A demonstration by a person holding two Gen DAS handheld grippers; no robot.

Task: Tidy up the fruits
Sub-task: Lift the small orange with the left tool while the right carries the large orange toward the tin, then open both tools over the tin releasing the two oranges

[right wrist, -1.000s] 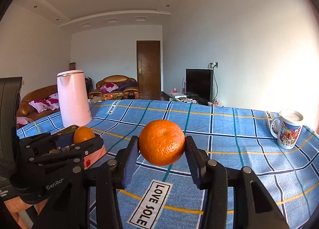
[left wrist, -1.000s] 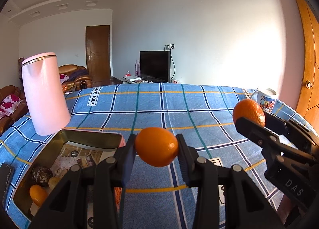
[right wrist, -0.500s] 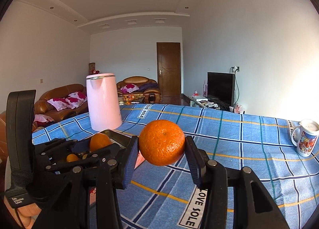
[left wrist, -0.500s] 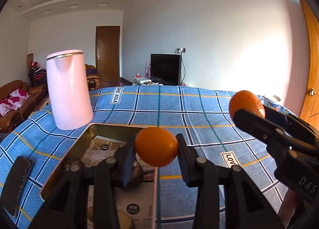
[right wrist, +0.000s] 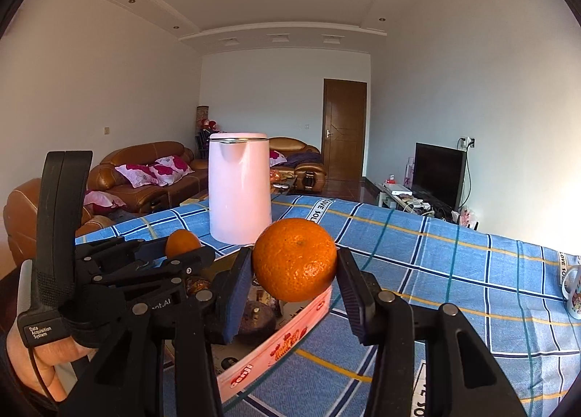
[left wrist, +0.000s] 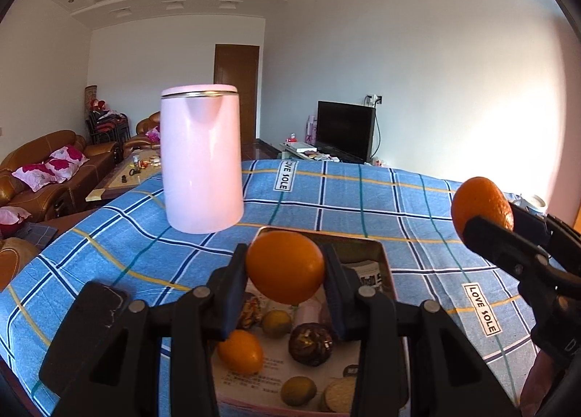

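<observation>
My left gripper [left wrist: 285,261] is shut on a smooth orange [left wrist: 285,273] and holds it above an open metal tin [left wrist: 384,268]. The tin holds a small orange [left wrist: 240,351], a dark brown fruit [left wrist: 310,343] and greenish fruits [left wrist: 277,322]. My right gripper [right wrist: 295,264] is shut on a dimpled mandarin [right wrist: 294,253], just over the tin's pink side wall [right wrist: 290,339]. In the left wrist view the right gripper [left wrist: 484,215] is at the right with its mandarin [left wrist: 479,199]. In the right wrist view the left gripper [right wrist: 183,248] is at the left with its orange [right wrist: 181,241].
A tall pink kettle [left wrist: 201,159] stands on the blue checked tablecloth [left wrist: 363,199] behind the tin. A flat black object [left wrist: 90,330] lies left of the tin. A printed mug [right wrist: 574,293] stands at the table's right edge. A hand [right wrist: 40,359] holds the left gripper's handle.
Both grippers have moved left with their fruit. The left one now hangs over the tin and the right one has reached its side wall. Both grips are unchanged.
</observation>
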